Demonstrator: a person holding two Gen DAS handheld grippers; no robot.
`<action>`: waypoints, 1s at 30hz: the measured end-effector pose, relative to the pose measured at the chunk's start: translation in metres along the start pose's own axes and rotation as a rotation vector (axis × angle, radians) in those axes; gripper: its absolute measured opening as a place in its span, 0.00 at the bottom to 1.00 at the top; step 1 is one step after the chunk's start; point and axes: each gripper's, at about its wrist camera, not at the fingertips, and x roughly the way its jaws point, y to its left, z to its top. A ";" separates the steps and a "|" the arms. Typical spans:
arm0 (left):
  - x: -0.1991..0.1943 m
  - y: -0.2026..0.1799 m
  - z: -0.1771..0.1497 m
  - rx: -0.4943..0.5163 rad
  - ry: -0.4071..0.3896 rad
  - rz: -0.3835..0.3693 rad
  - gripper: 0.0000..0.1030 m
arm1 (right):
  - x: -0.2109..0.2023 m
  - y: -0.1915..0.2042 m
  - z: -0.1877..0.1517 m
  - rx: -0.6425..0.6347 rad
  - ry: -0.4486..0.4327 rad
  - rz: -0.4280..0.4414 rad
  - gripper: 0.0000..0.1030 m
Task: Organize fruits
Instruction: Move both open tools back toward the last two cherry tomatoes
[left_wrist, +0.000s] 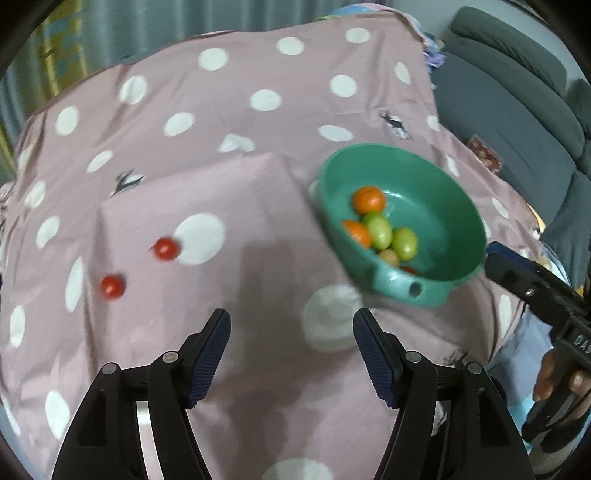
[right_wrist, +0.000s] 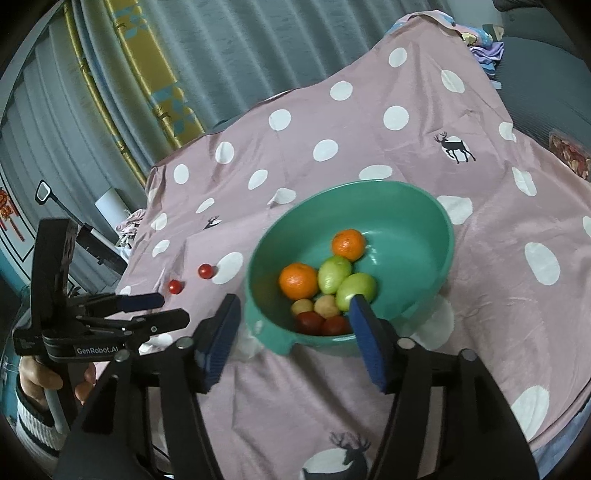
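Note:
A green bowl (right_wrist: 369, 186) sits on the pink dotted cloth (right_wrist: 406, 122) and holds two oranges (right_wrist: 298, 281), two green fruits (right_wrist: 334, 273), small yellowish fruits (right_wrist: 327, 305) and red tomatoes (right_wrist: 310, 321). Two red cherry tomatoes (left_wrist: 165, 249) (left_wrist: 112, 286) lie loose on the cloth to the left of the bowl (left_wrist: 454, 184). My left gripper (left_wrist: 291, 326) is open over bare cloth, between the tomatoes and the bowl, with nothing in it. My right gripper (right_wrist: 295, 306) stands open above the bowl's near rim, pads touching nothing.
A grey sofa (left_wrist: 517, 92) runs along the right of the table. Curtains (right_wrist: 147, 74) hang behind its far edge. A person's hand (right_wrist: 37, 376) holds the left gripper (right_wrist: 170, 309). The cloth drops off at the near right edge.

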 end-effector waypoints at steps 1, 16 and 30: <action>-0.003 0.005 -0.005 -0.010 -0.002 0.010 0.70 | -0.001 0.003 0.000 -0.002 0.000 0.003 0.65; -0.044 0.059 -0.053 -0.148 -0.093 0.105 0.85 | 0.008 0.063 -0.008 -0.115 0.061 0.035 0.70; -0.049 0.095 -0.082 -0.250 -0.115 0.110 0.85 | 0.032 0.110 -0.016 -0.218 0.138 0.070 0.70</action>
